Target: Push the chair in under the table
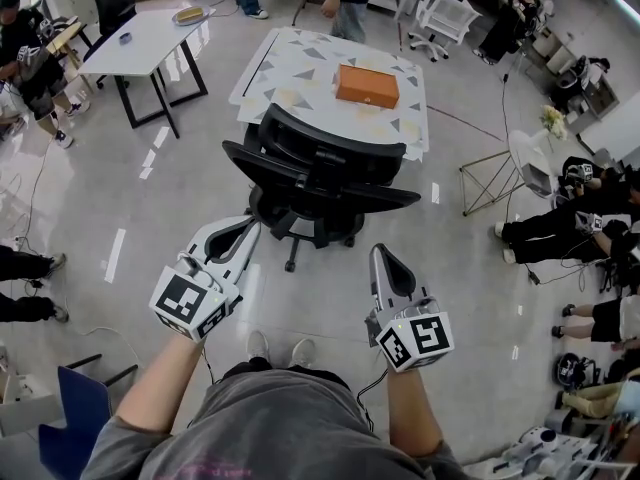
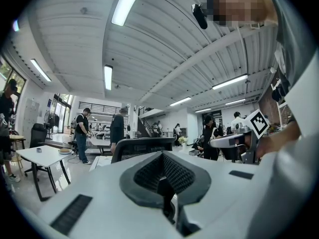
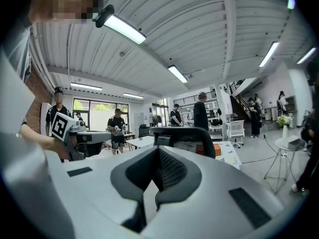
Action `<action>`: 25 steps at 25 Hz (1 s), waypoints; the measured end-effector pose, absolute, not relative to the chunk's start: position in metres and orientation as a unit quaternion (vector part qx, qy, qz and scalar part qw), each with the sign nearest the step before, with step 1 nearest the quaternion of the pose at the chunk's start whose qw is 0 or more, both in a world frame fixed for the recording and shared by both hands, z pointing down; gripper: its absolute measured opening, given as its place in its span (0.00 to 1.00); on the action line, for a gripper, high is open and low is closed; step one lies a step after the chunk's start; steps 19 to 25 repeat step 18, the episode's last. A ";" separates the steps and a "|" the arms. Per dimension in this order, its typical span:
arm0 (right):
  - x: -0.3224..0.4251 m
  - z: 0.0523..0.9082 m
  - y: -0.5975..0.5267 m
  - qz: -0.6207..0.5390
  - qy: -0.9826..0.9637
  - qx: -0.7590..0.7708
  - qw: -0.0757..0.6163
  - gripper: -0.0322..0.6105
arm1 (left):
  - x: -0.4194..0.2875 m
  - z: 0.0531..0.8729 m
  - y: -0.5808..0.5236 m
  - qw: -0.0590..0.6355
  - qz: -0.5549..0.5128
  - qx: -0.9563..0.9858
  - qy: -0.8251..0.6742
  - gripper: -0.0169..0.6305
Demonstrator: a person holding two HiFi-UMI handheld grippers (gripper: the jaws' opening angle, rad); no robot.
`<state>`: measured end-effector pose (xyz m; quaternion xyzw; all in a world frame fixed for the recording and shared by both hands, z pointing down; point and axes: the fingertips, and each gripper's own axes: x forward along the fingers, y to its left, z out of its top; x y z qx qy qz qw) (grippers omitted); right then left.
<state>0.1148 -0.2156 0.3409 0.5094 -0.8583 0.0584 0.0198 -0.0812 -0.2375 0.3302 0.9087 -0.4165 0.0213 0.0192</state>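
The left gripper (image 1: 243, 236), jaws narrowed to a slit on nothing, hovers at the chair's (image 1: 318, 173) 7 o'clock, clear of it. The chair stands at the 6 o'clock edge of the table (image 1: 300, 53), backrest at the edge and wheeled base out on the floor. By my reading it is not fully in, though the backrest hides the seat. The right gripper (image 1: 388, 266), jaws likewise nearly together and empty, waits at 5 o'clock.

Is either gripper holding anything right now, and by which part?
Nothing is held. The left gripper and right gripper both have their jaws together and empty; the chair stands ahead of them.
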 end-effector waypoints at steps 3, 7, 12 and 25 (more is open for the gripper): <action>0.116 0.340 -0.217 0.058 -0.858 0.509 0.018 0.05 | -0.080 0.329 -0.239 0.018 0.021 0.909 -0.416 0.03; 0.116 0.338 -0.219 0.056 -0.860 0.508 0.016 0.05 | -0.079 0.330 -0.240 0.018 0.023 0.908 -0.417 0.03; 0.119 0.338 -0.221 0.055 -0.862 0.504 0.019 0.05 | -0.075 0.328 -0.241 0.017 0.022 0.908 -0.418 0.03; 0.125 0.336 -0.219 0.056 -0.864 0.501 0.020 0.05 | -0.068 0.326 -0.240 0.016 0.024 0.907 -0.420 0.03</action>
